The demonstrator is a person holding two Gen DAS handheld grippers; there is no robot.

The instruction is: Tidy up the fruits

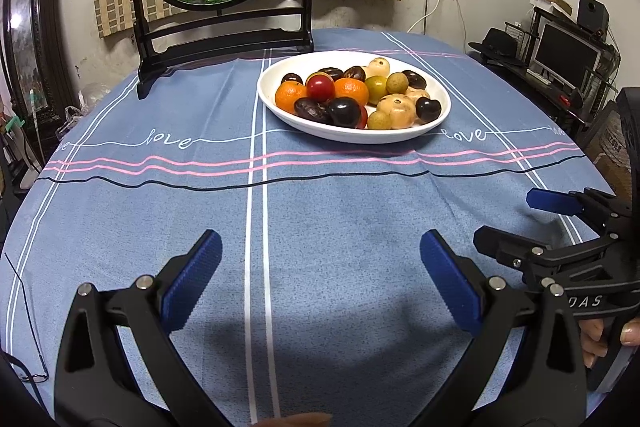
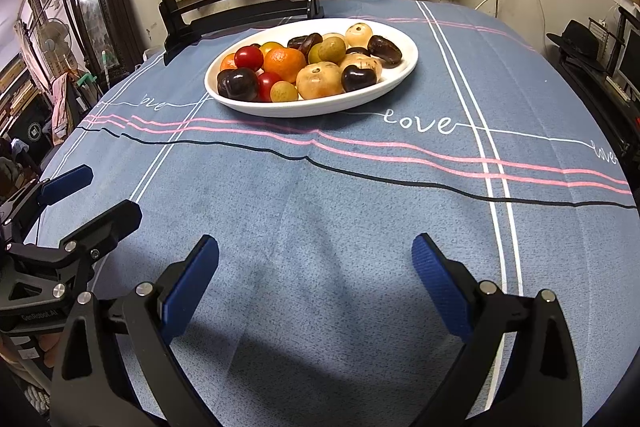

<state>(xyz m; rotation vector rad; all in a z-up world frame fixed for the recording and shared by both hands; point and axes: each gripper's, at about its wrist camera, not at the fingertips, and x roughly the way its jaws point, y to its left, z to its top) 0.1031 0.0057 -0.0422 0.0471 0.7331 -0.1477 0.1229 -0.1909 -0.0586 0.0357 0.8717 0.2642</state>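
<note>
From the left wrist, our left gripper [image 1: 320, 259], jaws apart and empty, faces the fruit plate [image 1: 276, 107] ahead, slightly right. From the right wrist, our right gripper [image 2: 316, 263], also spread, sees the plate ahead-left, seemingly somewhat nearer.

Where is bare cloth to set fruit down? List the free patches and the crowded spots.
Free: the blue tablecloth between the white plate and both open grippers, left gripper and right gripper; also the cloth right of the plate. Crowded: the plate itself, piled with fruit, and behind it the black screen stand.
</note>
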